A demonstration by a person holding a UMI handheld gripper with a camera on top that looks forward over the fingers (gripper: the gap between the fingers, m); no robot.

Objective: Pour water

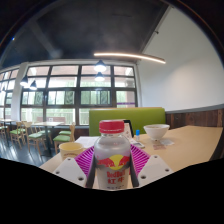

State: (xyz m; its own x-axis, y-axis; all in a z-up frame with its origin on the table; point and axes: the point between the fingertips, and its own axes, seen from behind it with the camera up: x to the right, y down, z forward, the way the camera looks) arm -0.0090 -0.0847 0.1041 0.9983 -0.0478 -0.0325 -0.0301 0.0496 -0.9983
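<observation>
A clear bottle (112, 163) with a white cap and a red-and-yellow bull label stands upright between my fingers. My gripper (112, 152) is shut on the bottle, with the pink pads (88, 158) pressing its two sides. The bottle's base is hidden below the fingers. A white bowl (156, 130) sits on the wooden table (192, 146), beyond the bottle and to its right. A yellow bowl (71, 148) lies just beyond the left finger.
A green sofa back (140, 117) runs behind the table. Large windows (70, 95) fill the far wall, with tables and chairs (35, 130) in front of them on the left. A small white thing (137, 133) lies near the white bowl.
</observation>
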